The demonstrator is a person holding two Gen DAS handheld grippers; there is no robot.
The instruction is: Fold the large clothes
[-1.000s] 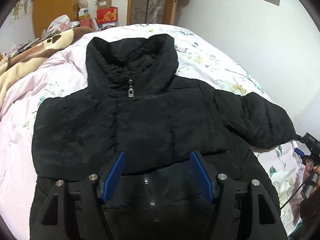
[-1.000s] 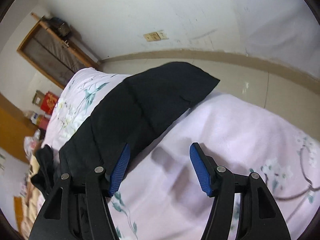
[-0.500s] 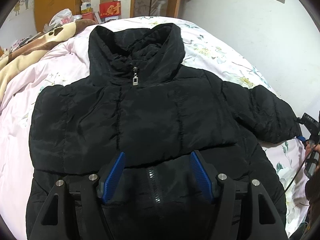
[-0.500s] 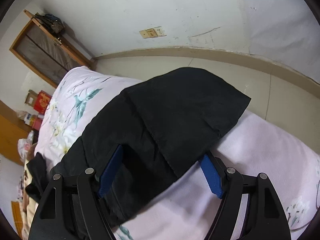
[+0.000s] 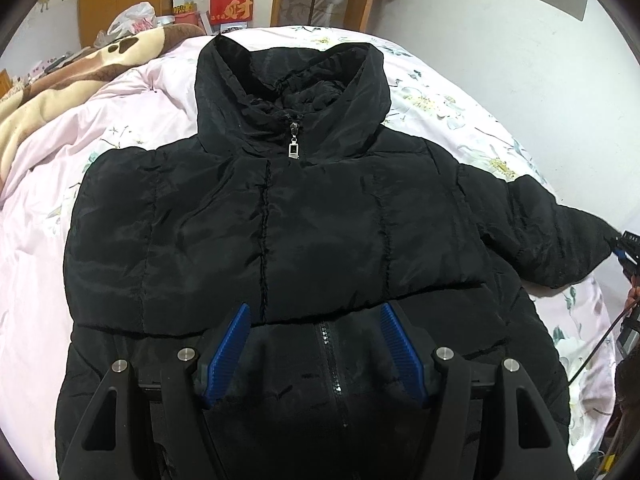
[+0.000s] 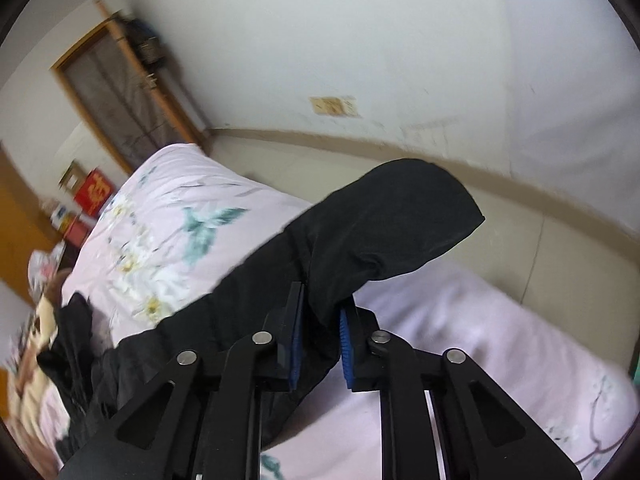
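Note:
A black padded jacket (image 5: 312, 220) lies front up on the bed, zipped, collar away from me. Its left sleeve lies folded across the chest. My left gripper (image 5: 314, 316) is open and hovers over the jacket's lower front, above the zip. The right sleeve (image 6: 384, 232) sticks out over the bed's right edge. My right gripper (image 6: 320, 312) is shut on this sleeve near its cuff and holds it lifted off the bed. The right gripper also shows at the right edge of the left wrist view (image 5: 624, 248).
The bed has a pink floral sheet (image 5: 460, 104). A brown and cream blanket (image 5: 48, 92) lies at its far left. Boxes and bags (image 5: 224, 4) stand behind the bed by a wooden door. A white wall (image 6: 400, 40) and the floor run close along the bed's right side.
My right gripper closed on the right sleeve's cuff end and lifted it. My left gripper moved closer over the jacket and stayed open.

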